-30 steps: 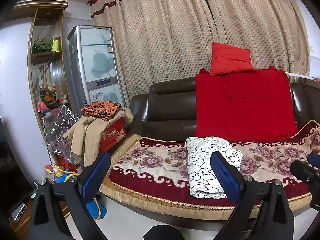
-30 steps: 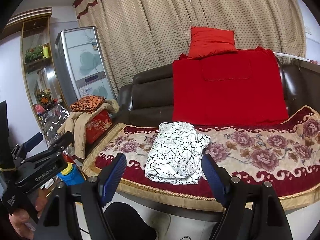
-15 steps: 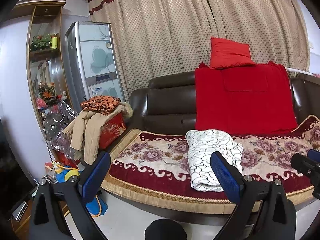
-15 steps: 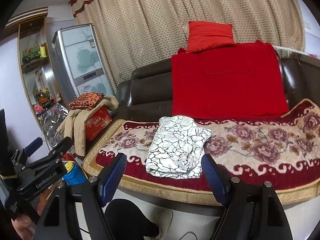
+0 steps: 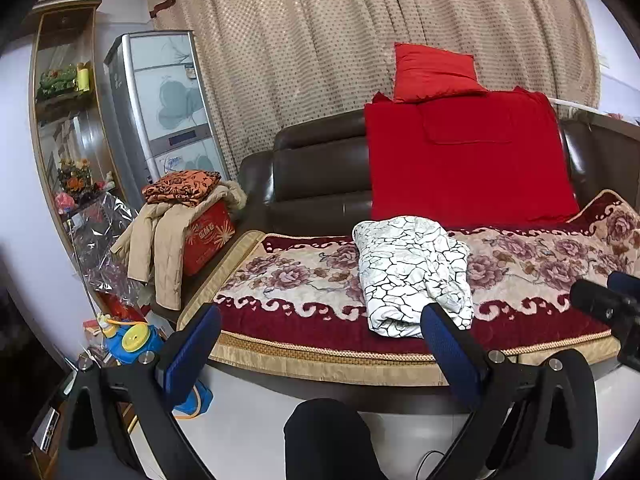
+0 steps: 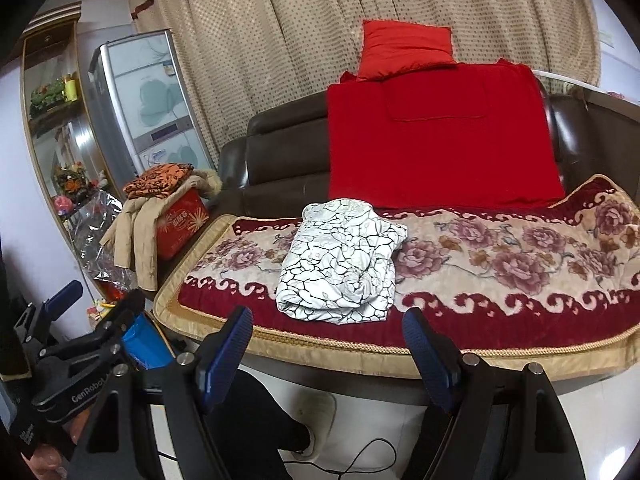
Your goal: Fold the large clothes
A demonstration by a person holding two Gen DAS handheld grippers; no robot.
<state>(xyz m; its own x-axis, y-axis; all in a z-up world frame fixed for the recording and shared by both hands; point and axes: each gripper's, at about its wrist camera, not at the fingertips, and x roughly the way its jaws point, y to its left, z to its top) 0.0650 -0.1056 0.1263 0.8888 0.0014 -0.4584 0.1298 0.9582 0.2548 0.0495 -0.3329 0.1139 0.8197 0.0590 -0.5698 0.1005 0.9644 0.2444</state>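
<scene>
White crackle-print garment (image 6: 340, 260) is found folded on the sofa's floral cover (image 6: 500, 256), at 12 o'clock from both tongs. Left tongs (image 5: 320, 344) and right tongs (image 6: 328, 344) are held wide, empty. Folding is judged largely done.

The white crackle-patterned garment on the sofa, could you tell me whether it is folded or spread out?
Folded: the garment lies as a compact layered bundle with doubled edges on the floral cover.

A folded garment (image 5: 412, 270) lies on the sofa's seat cover (image 5: 304, 276), near its front edge. Behind it a blanket (image 5: 468, 160) drapes the backrest, a cushion (image 5: 434, 72) on top. Left of the sofa stands a box (image 5: 208, 240) (clothes piled on it), a fridge (image 5: 160, 104) behind, curtain (image 5: 340, 40) beyond.
</scene>
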